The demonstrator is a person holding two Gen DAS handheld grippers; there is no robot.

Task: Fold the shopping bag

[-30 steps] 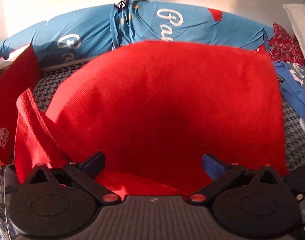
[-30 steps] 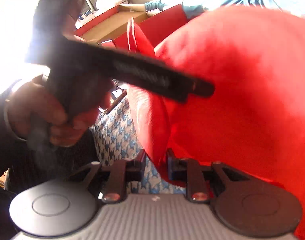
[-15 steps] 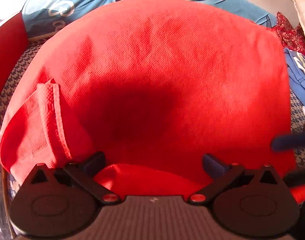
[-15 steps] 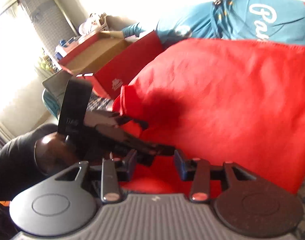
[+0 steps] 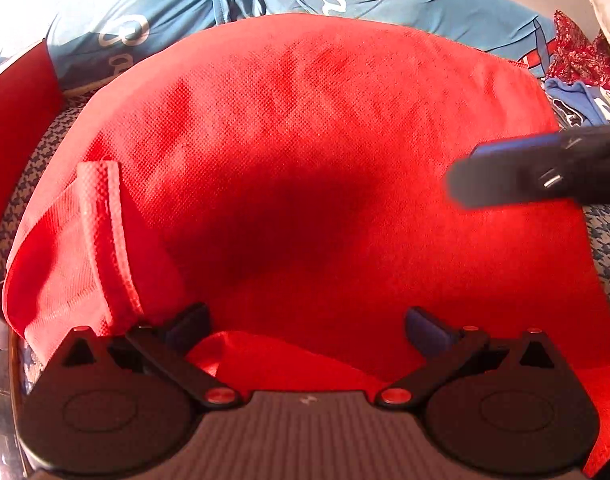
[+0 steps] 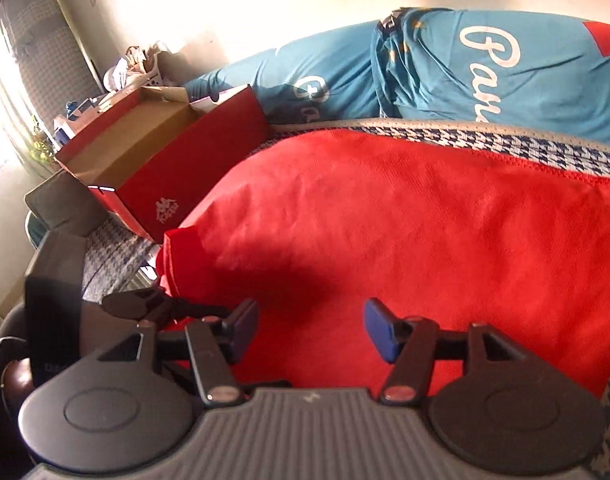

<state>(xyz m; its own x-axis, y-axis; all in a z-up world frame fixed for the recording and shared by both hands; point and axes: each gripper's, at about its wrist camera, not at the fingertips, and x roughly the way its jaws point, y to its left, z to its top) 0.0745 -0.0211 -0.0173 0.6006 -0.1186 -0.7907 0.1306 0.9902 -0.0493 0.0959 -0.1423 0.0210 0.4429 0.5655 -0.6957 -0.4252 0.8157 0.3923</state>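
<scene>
Red non-woven fabric shopping bag (image 5: 325, 152) lies flat on our blue-and-white houndstooth cloth surface (image 6: 505, 142). We tilt our left gripper (image 5: 305, 326) downward, jaws wide, bag fabric between them but unpinched. Our right gripper (image 6: 311, 326) has just been opening and stands apart over the bag. Beyond lie a blue jersey (image 6: 445, 68) and a red cardboard box (image 6: 185, 168).

bag (image 6: 405, 220) on the bed (image 6: 505, 146) — box (image 6: 165, 160) left, jersey (image 6: 445, 68) behind.
</scene>
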